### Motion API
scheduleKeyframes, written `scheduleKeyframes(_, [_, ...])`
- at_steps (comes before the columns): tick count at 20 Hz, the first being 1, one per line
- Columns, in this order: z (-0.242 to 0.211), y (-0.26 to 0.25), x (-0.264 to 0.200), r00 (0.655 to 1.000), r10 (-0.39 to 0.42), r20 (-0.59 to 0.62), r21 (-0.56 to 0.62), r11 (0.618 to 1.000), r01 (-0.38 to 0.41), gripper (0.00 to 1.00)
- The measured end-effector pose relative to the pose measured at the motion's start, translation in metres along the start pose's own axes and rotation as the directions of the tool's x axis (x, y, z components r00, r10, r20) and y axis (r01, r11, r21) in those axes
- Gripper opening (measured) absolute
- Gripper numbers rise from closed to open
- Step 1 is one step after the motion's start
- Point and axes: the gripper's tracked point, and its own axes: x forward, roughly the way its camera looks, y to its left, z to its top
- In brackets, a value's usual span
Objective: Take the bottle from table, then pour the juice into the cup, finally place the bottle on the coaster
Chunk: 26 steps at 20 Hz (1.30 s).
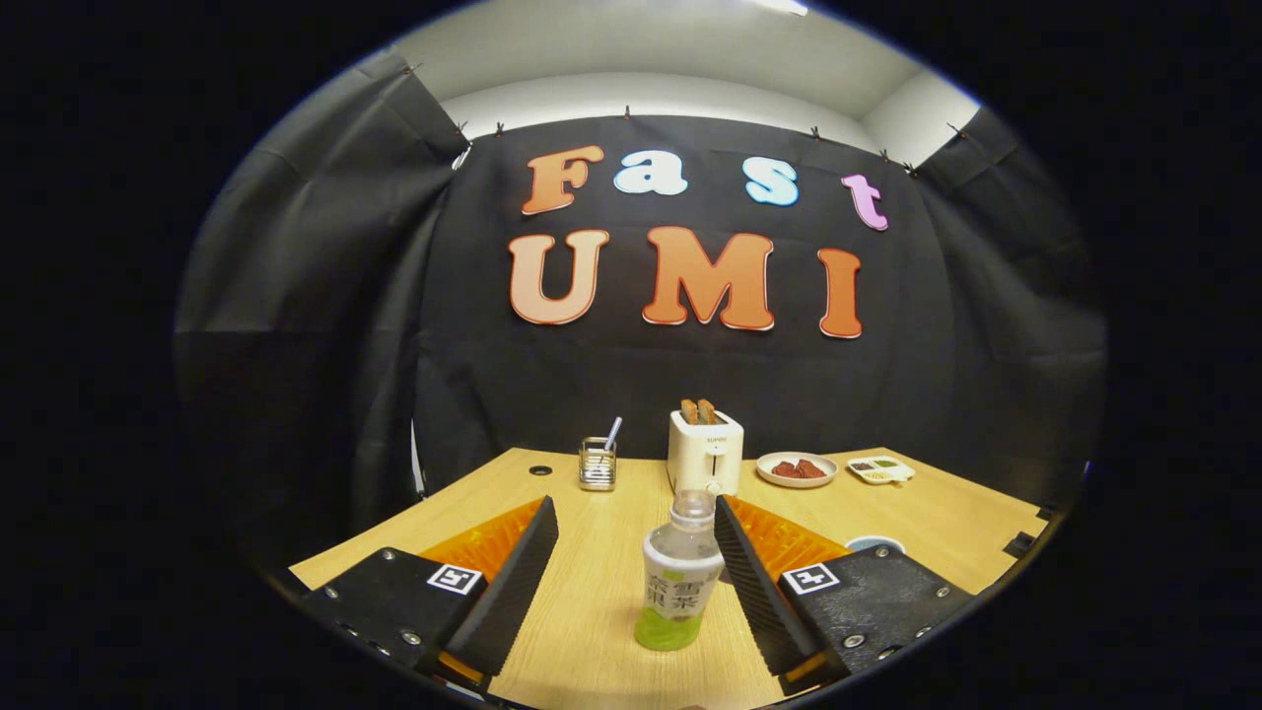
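Plainly, in the gripper view the gripper (636,572) has its fingers spread wide apart, and the bottle (679,577) stands upright on the table (592,611) between them, at the lower centre of the frame, sitting closer to the right finger than to the left one. Whether the right finger already touches the bottle cannot be told; the left finger is clearly apart from it. The step in hand looks to be the grasp, so a good approach would be to shift slightly right until the bottle is centred, then close evenly on the labelled body rather than the narrow neck, so that it does not tip or slide. A little green juice shows at the bottle's bottom, so the lift should stay upright. Just beyond the right finger, lower right of the frame, a round pale rim (875,543) peeks out, perhaps the cup or coaster. Further back, mid-frame, stand a toaster (705,452), a small metal holder (596,463), a plate (798,469) and a little dish (880,470).
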Motion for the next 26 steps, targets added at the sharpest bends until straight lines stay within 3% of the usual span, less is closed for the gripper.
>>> scheduleKeyframes(4, [-0.034, -0.018, 0.003, 0.997, -0.076, -0.032, -0.015, 0.997, 0.076, 0.95])
scheduleKeyframes(7, [-0.061, -0.016, 0.016, 0.997, -0.061, -0.057, 0.051, 0.997, 0.064, 0.95])
scheduleKeyframes(17, [-0.118, -0.011, 0.050, 0.986, -0.022, -0.162, 0.084, 0.996, 0.036, 0.87])
scheduleKeyframes(19, [-0.121, -0.013, 0.055, 0.986, -0.021, -0.164, 0.072, 0.997, 0.033, 0.83])
scheduleKeyframes(21, [-0.118, -0.018, 0.058, 0.988, -0.027, -0.149, 0.043, 0.998, 0.034, 0.74])
scheduleKeyframes(22, [-0.119, -0.016, 0.061, 0.988, -0.022, -0.153, 0.042, 0.999, 0.028, 0.64])
scheduleKeyframes(26, [-0.117, -0.009, 0.062, 0.986, 0.003, -0.169, 0.025, 1.000, 0.001, 0.57])
